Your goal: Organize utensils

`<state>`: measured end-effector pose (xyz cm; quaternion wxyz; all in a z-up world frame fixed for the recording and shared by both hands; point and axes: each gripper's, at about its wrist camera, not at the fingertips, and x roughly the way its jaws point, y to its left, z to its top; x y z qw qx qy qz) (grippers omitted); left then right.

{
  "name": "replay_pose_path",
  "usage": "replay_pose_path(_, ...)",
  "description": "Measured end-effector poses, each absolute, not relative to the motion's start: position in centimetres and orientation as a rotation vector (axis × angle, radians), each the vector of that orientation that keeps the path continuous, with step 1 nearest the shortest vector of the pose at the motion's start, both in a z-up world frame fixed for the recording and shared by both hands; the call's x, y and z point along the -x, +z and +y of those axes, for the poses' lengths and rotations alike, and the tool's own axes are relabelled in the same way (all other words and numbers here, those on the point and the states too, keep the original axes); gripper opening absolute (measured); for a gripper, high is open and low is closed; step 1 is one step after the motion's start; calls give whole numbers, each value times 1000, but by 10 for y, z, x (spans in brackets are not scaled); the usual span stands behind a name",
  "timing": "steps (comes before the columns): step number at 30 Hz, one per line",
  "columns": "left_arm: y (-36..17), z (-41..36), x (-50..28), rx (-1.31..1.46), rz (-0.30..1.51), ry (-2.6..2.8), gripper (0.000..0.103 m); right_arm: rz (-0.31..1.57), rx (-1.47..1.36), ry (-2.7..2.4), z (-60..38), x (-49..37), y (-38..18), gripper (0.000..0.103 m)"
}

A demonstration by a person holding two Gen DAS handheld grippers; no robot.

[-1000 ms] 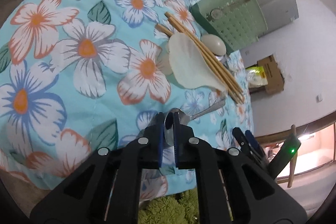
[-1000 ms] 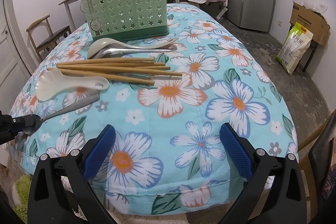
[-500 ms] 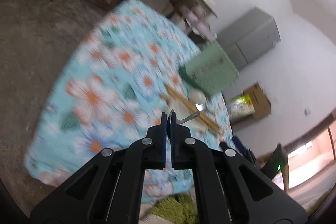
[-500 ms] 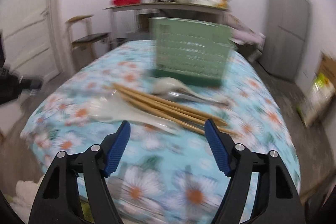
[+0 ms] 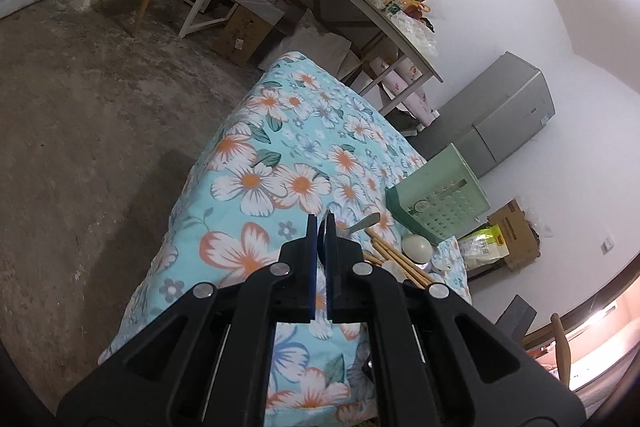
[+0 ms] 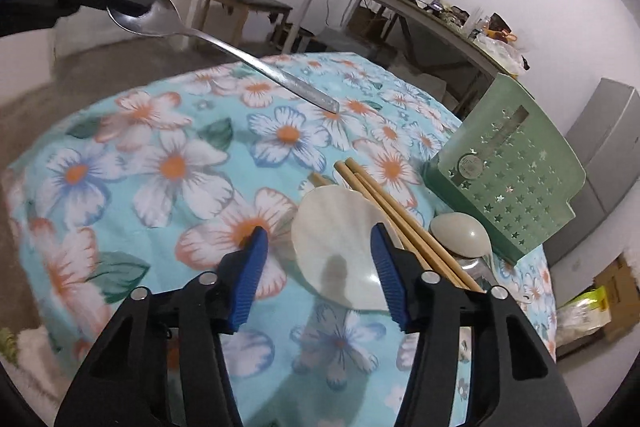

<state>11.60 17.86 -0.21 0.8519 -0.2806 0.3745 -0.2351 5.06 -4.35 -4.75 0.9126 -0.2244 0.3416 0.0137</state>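
1. Covering the whole bench, a flowered cloth (image 6: 172, 163) is seen, with the utensils gathered toward its far right edge.
2. A green perforated holder (image 6: 508, 183) is stood at that edge; its inside is not shown, so whether anything is filed in it cannot be told.
3. A pale flat ladle (image 6: 340, 239), bamboo chopsticks (image 6: 384, 195) and a rounded white spoon (image 6: 460, 229) are left lying just beside the holder, so most of the sorting is judged undone.
4. A steel spoon (image 6: 224, 45) is held clear above the cloth, its bowl pinched by the left gripper (image 5: 319, 227), whose jaws are pressed together on it.
5. The right gripper (image 6: 318, 275) is set over the ladle; its jaws have just been closing yet are spread, gripping nothing.
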Motion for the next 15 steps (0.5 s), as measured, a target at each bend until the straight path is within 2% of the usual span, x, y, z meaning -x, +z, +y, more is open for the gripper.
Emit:
replay_pose_path(5, -10, 180, -122, 594, 795, -490, 2, 705, 526, -29, -36, -61, -60, 36)
replay_pose_path(7, -11, 181, -122, 593, 793, -490, 2, 698, 558, -35, -31, -61, -64, 19)
replay_pose_path(13, -7, 180, -121, 573, 770, -483, 2, 663, 545, -41, -31, -54, -57, 8)
replay_pose_path(15, -3, 179, -120, 566, 754, -484, 2, 649, 526, -35, -34, -50, -50, 7)
